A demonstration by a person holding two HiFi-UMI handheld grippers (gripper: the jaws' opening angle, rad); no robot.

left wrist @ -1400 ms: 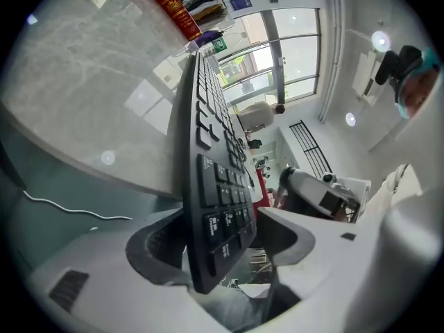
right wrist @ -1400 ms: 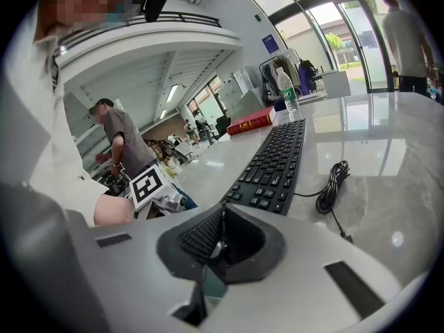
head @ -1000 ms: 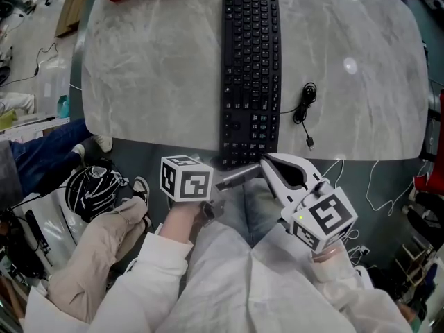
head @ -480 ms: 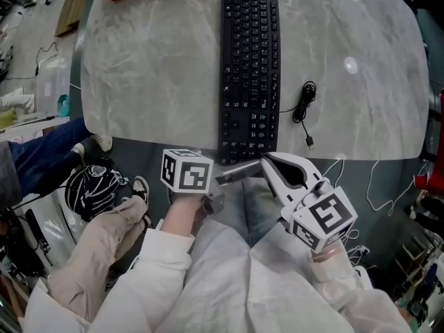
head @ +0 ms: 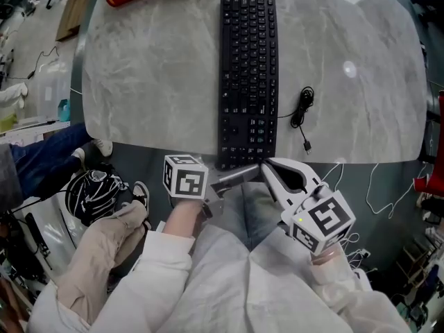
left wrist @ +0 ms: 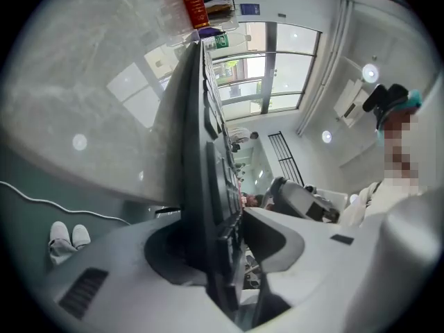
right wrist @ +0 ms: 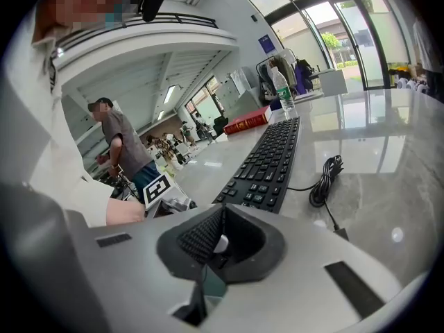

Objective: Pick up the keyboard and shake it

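The left gripper (left wrist: 225, 217) had just been closing onto the keyboard (head: 248, 75) at its near end — it lay flat on the table (head: 139, 82) — while the right gripper (right wrist: 216, 240) beside it was pinched together, empty; lifting and shaking remained.

The left gripper (left wrist: 232, 217) is closing its jaws, which have just been narrowing. They are clamping onto the near edge of the keyboard (left wrist: 198, 151) between them.
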